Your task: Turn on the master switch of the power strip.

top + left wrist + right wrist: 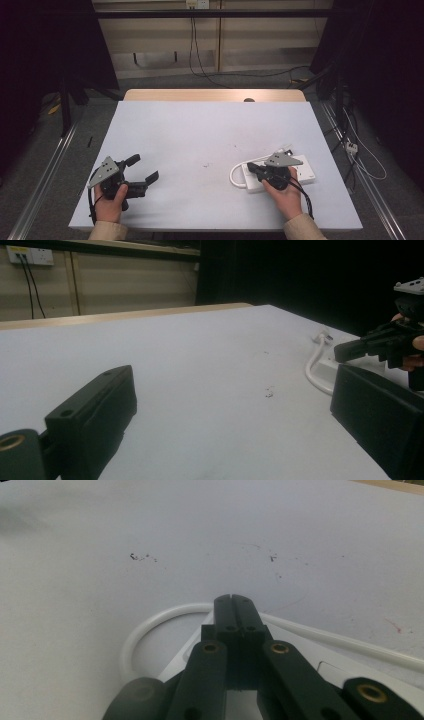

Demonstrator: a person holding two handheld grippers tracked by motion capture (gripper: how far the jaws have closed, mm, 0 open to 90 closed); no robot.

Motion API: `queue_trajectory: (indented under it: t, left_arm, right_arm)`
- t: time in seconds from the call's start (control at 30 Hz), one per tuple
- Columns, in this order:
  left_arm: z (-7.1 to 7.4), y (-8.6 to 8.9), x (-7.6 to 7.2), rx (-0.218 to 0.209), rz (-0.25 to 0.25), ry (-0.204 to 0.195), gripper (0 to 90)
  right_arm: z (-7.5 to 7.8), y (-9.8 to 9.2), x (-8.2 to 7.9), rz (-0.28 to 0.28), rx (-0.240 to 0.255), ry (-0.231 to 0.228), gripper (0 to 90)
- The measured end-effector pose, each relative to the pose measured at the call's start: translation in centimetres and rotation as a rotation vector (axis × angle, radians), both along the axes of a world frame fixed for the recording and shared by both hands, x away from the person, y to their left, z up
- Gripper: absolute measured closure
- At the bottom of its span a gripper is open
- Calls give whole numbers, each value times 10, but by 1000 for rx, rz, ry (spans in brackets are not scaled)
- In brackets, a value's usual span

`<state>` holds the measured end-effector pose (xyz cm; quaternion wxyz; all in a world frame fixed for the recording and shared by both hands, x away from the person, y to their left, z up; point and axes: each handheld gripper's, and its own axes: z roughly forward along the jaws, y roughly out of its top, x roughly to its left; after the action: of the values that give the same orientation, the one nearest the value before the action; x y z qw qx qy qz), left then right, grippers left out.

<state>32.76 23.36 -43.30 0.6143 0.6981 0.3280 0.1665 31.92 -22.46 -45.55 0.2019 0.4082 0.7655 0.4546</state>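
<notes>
White sheeting covers the surface [200, 150], with dark curtains at both sides. At its near left corner the left hand [111, 200] holds the left tongs [146, 169] level, aimed right across the sheet, jaws spread wide and empty. At the near right, the right hand [285, 192] holds the right tongs [250, 167] pointing left, jaws pressed together, tips just above the white power strip [310, 172] and its looped white cable [235, 175].

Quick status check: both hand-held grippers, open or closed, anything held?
Left hand-held gripper: open, jaws wide, nothing between them.
Right hand-held gripper: closed, jaws together and empty, above the white power strip.
</notes>
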Motion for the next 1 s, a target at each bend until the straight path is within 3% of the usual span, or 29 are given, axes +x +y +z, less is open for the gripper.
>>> queue_trajectory:
  t: [0.33, 0.63, 1.0]
  left_arm:
    - [0, 0, 0, -1, -1, 1, 43]
    - [0, 1, 0, 1, 1, 0, 43]
    - [0, -1, 2, 0, -6, 0, 43]
  right_arm:
    - [0, -1, 0, 2, 11, 5, 900]
    - [3, -3, -1, -2, 59, 1, 900]
    - [8, -3, -2, -5, 78, 3, 786]
